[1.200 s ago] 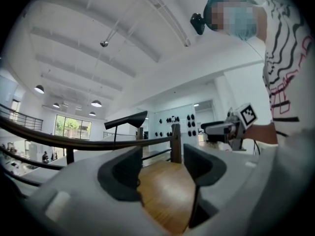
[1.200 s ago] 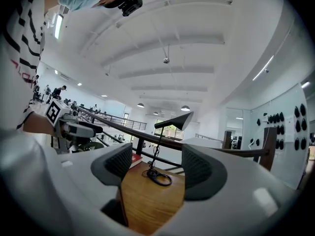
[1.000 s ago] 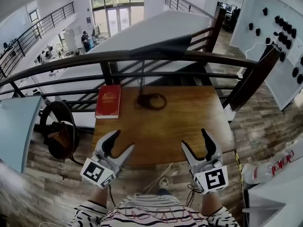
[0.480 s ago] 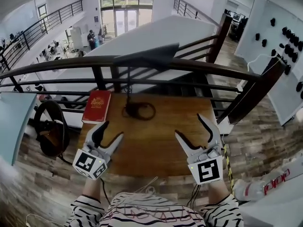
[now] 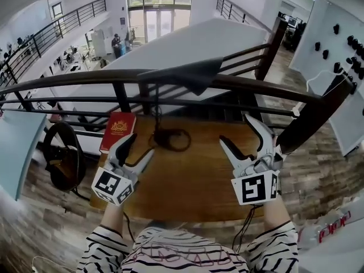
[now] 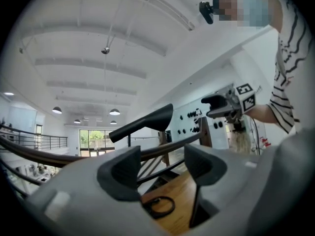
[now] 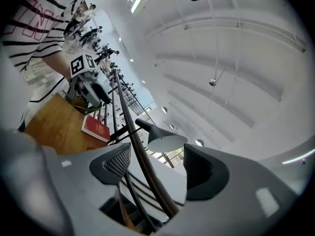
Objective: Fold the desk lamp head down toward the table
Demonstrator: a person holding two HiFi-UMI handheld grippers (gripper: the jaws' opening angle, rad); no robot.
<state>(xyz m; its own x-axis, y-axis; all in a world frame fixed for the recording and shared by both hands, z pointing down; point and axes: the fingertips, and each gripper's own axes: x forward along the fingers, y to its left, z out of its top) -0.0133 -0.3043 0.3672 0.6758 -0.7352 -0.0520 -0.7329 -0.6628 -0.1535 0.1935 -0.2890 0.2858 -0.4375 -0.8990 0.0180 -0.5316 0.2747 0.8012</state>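
Note:
The desk lamp stands at the far side of the wooden table [image 5: 199, 192]. Its dark cone head [image 5: 187, 73] is raised on a thin stem above a ring base [image 5: 170, 139]. My left gripper [image 5: 138, 147] hovers just left of the base, open and empty. My right gripper [image 5: 238, 131] is open over the table's right side, well clear of the lamp. The left gripper view has the lamp head [image 6: 145, 122] beyond its spread jaws and the ring base [image 6: 160, 206] below. In the right gripper view the lamp head [image 7: 160, 137] shows between empty open jaws, some way off.
A red book [image 5: 118, 131] lies at the table's far left corner. A dark wooden railing [image 5: 74, 79] runs right behind the table and the lamp. A black round object [image 5: 60, 155] sits on the floor at left. A white wall panel with black knobs [image 5: 341, 56] stands at right.
Both grippers have moved forward from the table's near edge toward the lamp. The right one has also risen and rolled, its jaws staying wide apart. The lamp has not moved.

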